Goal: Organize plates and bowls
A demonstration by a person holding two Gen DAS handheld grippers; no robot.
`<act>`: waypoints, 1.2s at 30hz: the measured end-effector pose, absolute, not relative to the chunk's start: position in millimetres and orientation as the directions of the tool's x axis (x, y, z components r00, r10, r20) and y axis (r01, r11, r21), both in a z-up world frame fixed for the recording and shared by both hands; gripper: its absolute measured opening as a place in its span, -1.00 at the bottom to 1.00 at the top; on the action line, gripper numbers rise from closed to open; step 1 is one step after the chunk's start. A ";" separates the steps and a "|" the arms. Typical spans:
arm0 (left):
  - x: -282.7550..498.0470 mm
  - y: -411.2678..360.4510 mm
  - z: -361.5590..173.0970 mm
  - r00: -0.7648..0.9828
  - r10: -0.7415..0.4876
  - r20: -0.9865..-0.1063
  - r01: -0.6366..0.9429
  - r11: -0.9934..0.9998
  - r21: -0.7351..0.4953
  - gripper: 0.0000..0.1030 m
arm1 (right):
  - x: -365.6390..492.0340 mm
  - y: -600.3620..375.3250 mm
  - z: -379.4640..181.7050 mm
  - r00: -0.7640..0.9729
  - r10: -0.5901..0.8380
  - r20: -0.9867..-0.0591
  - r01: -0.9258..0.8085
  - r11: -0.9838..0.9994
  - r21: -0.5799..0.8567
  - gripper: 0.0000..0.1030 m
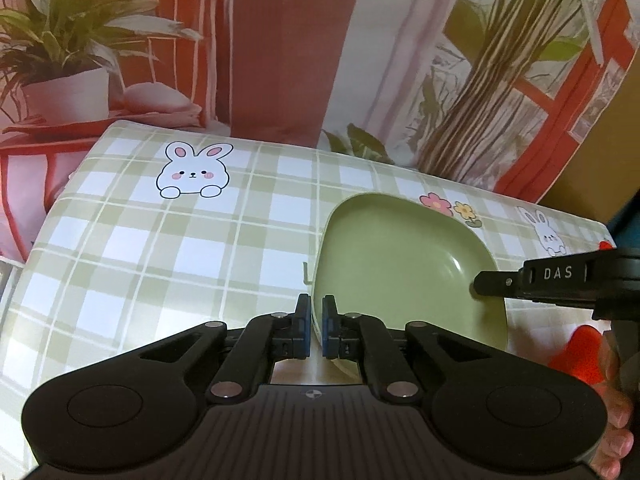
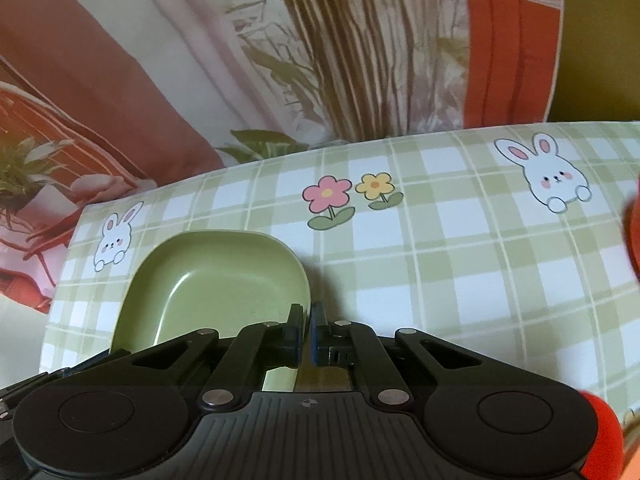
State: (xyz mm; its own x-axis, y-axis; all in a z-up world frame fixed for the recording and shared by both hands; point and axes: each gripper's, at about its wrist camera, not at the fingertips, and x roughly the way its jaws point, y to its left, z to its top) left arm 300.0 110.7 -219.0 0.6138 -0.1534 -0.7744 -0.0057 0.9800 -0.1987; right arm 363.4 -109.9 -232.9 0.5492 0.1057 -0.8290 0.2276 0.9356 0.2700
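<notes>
A green square plate point(image 1: 392, 264) sits over the checked tablecloth point(image 1: 160, 240). In the left wrist view, my left gripper point(image 1: 316, 304) is shut on the plate's left rim, which runs between the blue pads. My right gripper point(image 1: 480, 284) comes in from the right, its tip on the plate's opposite rim. In the right wrist view the same plate point(image 2: 216, 280) lies to the left. There my right gripper point(image 2: 307, 310) is shut on the plate's right rim. The plate's near edge is hidden behind the gripper bodies.
The green-and-white cloth point(image 2: 460, 260) carries rabbit and flower prints. Behind the table's far edge hangs a printed backdrop point(image 1: 280, 40) of plants and red frames. A red-orange object point(image 1: 580, 348) lies at the right, near a person's hand point(image 1: 616, 420). Another red shape point(image 2: 632, 236) touches the right border.
</notes>
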 end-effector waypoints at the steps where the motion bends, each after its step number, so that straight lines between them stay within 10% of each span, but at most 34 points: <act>1: 297.7 110.1 -216.5 0.614 -0.154 -0.774 -0.007 0.980 -0.201 -0.89 | 359.5 -110.3 -230.5 0.551 0.107 -0.828 0.227 0.935 0.272 -0.93; 36: 228.6 2.6 -158.0 0.630 -0.217 -0.746 0.111 0.976 -0.190 -0.89 | 227.7 -204.7 -164.9 0.665 0.100 -0.740 0.268 0.893 0.361 -0.92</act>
